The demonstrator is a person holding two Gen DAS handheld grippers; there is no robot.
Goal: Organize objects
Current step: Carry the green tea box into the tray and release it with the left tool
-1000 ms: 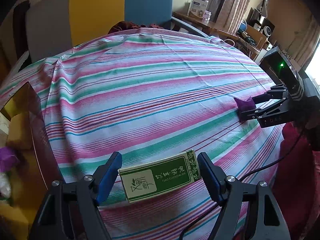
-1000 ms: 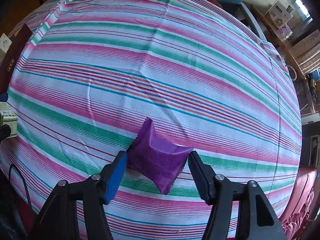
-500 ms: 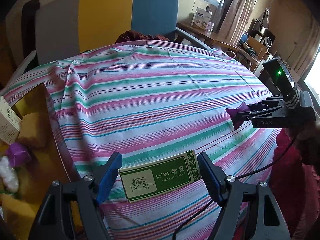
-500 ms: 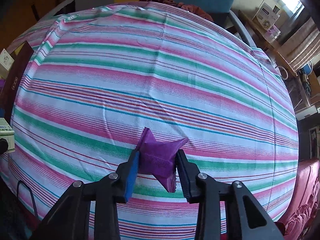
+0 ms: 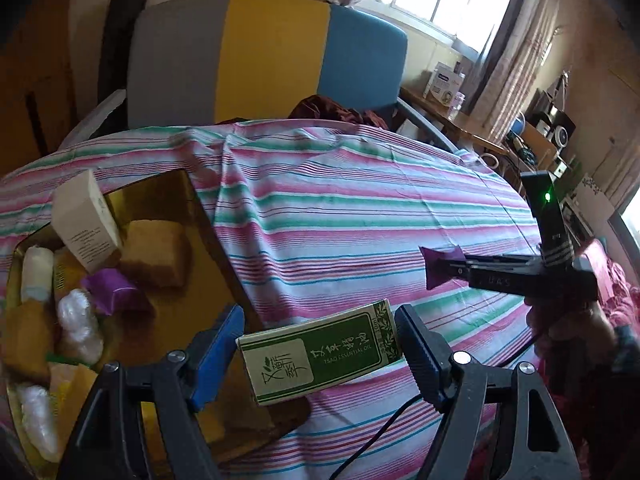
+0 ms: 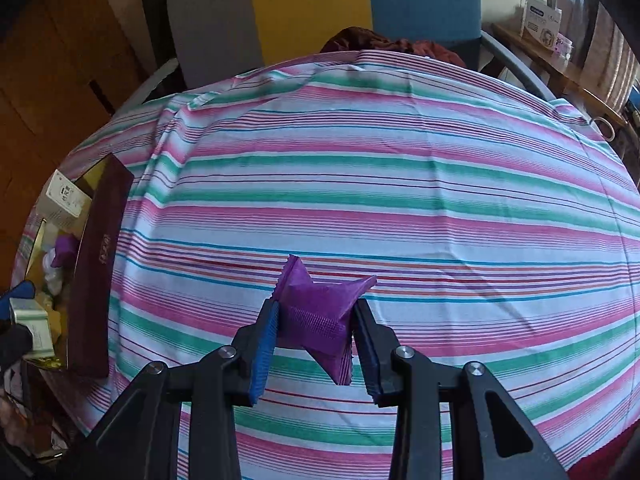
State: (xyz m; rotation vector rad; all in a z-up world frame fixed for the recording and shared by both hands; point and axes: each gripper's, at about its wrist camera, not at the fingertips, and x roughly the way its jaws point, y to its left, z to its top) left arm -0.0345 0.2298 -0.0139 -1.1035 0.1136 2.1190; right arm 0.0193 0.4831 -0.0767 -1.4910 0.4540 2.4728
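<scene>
We have the left gripper clamped on a flat green-and-white carton over the box edge. Right gripper pinches a crinkly purple sachet above the striped cloth. Box holds sponge-like cakes, plastic-wrapped pieces, a white carton.

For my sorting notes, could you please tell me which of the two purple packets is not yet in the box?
The purple packet pinched in the right gripper above the striped cloth; the other purple packet lies inside the gold-lined box.
</scene>
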